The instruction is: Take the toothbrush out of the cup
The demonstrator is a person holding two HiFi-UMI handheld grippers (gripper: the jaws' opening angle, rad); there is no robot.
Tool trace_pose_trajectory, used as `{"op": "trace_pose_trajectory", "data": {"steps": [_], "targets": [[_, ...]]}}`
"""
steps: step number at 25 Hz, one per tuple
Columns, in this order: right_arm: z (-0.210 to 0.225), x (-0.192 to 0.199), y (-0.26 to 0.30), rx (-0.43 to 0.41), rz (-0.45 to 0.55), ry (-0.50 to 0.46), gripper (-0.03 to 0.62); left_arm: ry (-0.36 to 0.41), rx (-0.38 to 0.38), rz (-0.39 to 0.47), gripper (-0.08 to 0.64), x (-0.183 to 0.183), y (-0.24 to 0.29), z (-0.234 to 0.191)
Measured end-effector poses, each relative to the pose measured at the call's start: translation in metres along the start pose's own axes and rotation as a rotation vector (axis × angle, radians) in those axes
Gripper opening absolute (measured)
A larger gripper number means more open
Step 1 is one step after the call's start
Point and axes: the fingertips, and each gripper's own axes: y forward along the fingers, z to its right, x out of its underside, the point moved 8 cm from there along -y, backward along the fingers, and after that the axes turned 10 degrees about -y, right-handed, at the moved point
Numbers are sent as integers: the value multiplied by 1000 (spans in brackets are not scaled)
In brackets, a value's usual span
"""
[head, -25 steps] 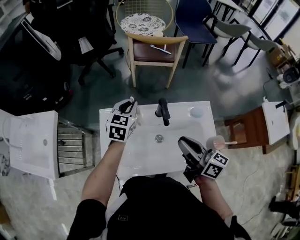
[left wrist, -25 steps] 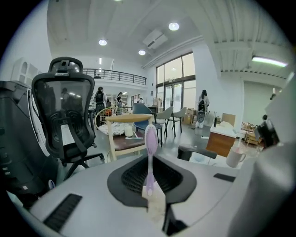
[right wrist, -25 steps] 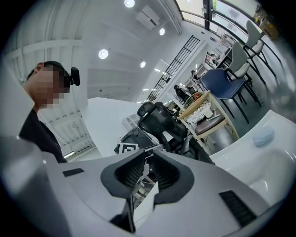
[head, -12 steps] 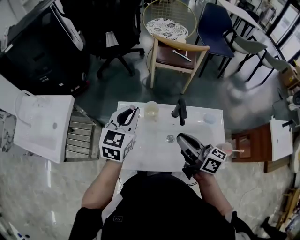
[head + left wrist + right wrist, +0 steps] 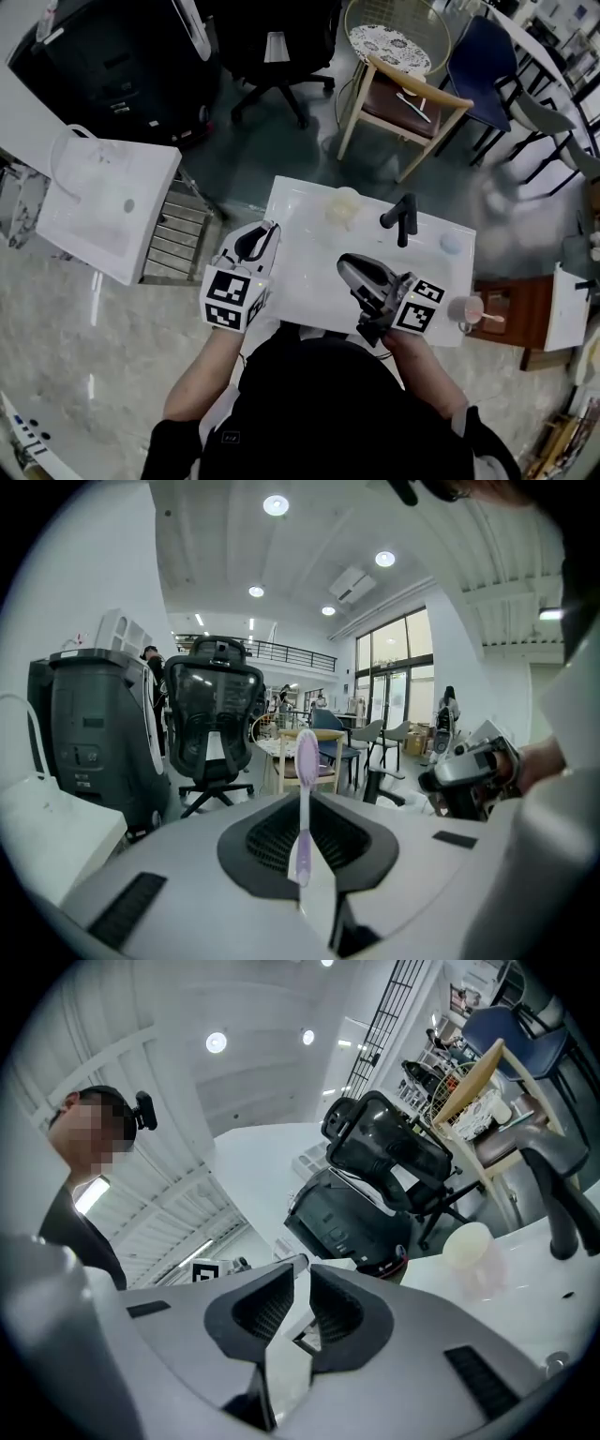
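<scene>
Big open room with a grey floor, and a white ceramic sink (image 5: 305, 239) sits right in the middle of it in the head view. Behind it are a wooden chair with a brown seat (image 5: 412, 94) and a black office chair (image 5: 272, 37), and a second white sink (image 5: 112, 202) stands off to the left.

So the left gripper (image 5: 267, 230) hangs over the sink's left edge, close to the front-left corner. Its jaws are clamped on the handle of a pale purple plastic toothbrush (image 5: 302, 799). In the left gripper view the brush runs straight out past the jaw tips, head end farthest out.

The translucent plastic cup (image 5: 343, 208) stands upright on the sink's back edge, just left of the black faucet (image 5: 403, 217). The toothbrush is out of it and well apart from it.

The right gripper (image 5: 349, 267) is over the front part of the basin, near the front edge. In its own view the jaws have only a narrow slit between them with nothing in it, and the cup shows ahead and off to the right. The two grippers are apart from each other, one on each side of the basin.
</scene>
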Motion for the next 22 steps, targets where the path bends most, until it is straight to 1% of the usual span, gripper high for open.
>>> {"op": "trace_pose_trajectory", "data": {"steps": [5, 9, 13, 16, 22], "targets": [[-5, 1, 14, -17, -18, -4, 69, -8, -27, -88, 43, 43, -1, -18], [-3, 6, 11, 14, -34, 4, 69, -36, -42, -147, 43, 72, 14, -31], [-2, 9, 8, 41, -36, 9, 69, -52, -32, -190, 43, 91, 28, -38], [-2, 9, 5, 59, -27, 12, 69, -60, -7, -199, 43, 101, 35, -38], [-2, 8, -5, 96, -6, 16, 69, -55, 26, -194, 43, 103, 48, -33]]}}
